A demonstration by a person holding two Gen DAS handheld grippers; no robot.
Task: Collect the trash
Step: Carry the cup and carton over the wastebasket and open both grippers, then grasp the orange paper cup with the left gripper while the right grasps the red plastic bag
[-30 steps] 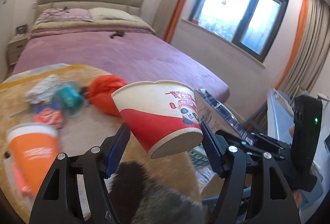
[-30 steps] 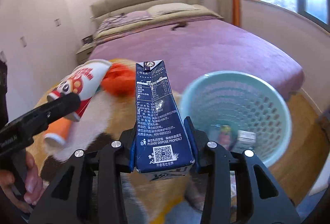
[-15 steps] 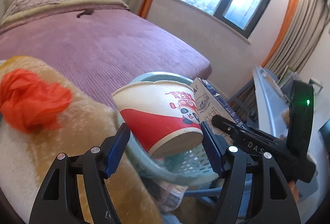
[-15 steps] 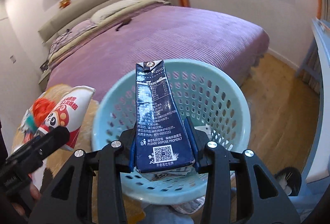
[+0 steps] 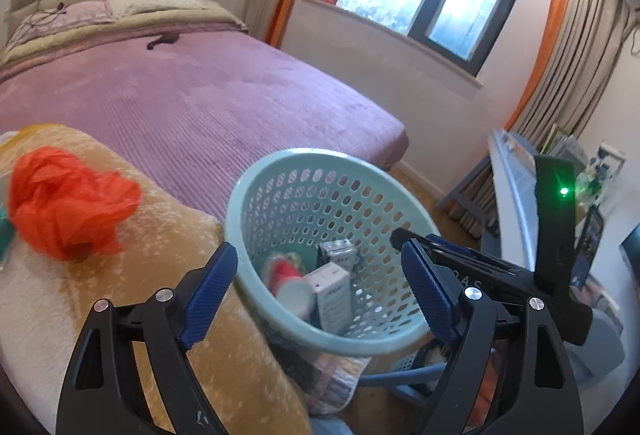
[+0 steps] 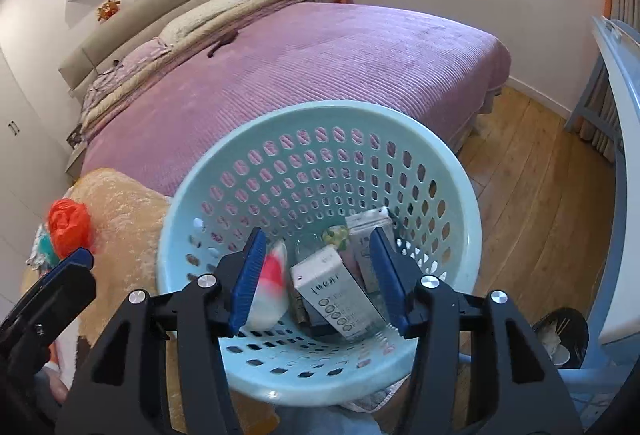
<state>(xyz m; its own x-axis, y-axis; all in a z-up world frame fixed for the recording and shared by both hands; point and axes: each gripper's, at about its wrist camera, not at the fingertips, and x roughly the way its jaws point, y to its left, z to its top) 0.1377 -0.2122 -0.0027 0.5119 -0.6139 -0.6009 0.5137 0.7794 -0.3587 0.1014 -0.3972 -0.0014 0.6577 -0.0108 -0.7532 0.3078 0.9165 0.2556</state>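
A light teal perforated basket (image 5: 280,171) (image 6: 460,195) stands beside the bed. Inside lie a red and white paper cup (image 5: 288,285) (image 6: 268,291), white cartons (image 5: 332,295) (image 6: 336,291) and other small trash. My left gripper (image 5: 320,283) is open and empty over the basket's near rim. My right gripper (image 6: 318,271) is open and empty above the basket's inside; it also shows in the left wrist view (image 5: 480,267). A crumpled orange plastic bag (image 5: 68,203) (image 6: 68,223) lies on the beige fleece blanket (image 5: 120,295) to the left.
A bed with a purple cover (image 5: 180,95) (image 6: 320,55) fills the space behind the basket. A wooden floor (image 6: 540,195), a white and blue table (image 6: 616,115) and a small dark bin (image 6: 560,335) are on the right. Window and curtains (image 5: 560,55) at back.
Both grippers swung right over the basket and opened. The paper cup left my left gripper and the dark blue carton left my right gripper; the cup now lies in the basket.
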